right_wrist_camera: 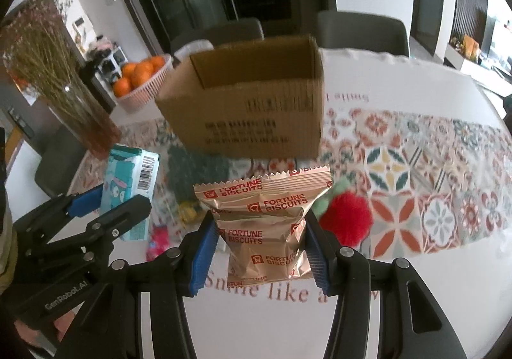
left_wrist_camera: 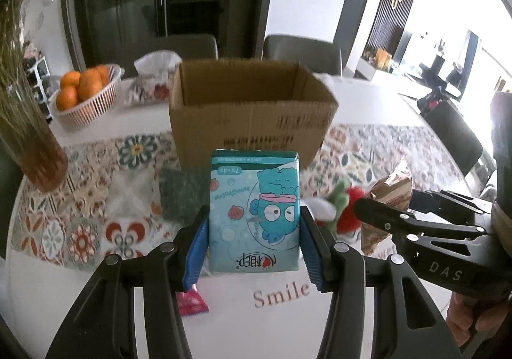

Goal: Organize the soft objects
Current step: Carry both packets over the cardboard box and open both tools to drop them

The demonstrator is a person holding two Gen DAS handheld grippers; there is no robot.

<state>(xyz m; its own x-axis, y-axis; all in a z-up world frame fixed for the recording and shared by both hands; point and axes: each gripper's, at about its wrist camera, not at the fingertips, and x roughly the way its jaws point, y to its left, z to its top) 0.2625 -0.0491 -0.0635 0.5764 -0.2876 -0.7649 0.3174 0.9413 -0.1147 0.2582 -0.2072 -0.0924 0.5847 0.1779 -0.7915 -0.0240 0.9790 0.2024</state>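
My left gripper (left_wrist_camera: 254,231) is shut on a light blue tissue pack (left_wrist_camera: 254,208) with a cartoon fish, held upright above the table in front of an open cardboard box (left_wrist_camera: 249,112). My right gripper (right_wrist_camera: 262,237) is shut on a gold Fortune Biscuits bag (right_wrist_camera: 265,227), also held up before the box (right_wrist_camera: 252,109). The right gripper shows in the left wrist view (left_wrist_camera: 384,218), and the left gripper with the tissue pack (right_wrist_camera: 128,186) shows in the right wrist view. A red and green plush toy (right_wrist_camera: 345,218) lies on the table beside the biscuit bag.
A dark green cloth (left_wrist_camera: 182,192) and a pink packet (left_wrist_camera: 192,303) lie on the patterned tablecloth (left_wrist_camera: 80,231). A basket of oranges (left_wrist_camera: 86,93), a tissue holder (left_wrist_camera: 150,80) and a vase of dried grass (left_wrist_camera: 28,134) stand at the left. Chairs (left_wrist_camera: 300,51) stand behind the table.
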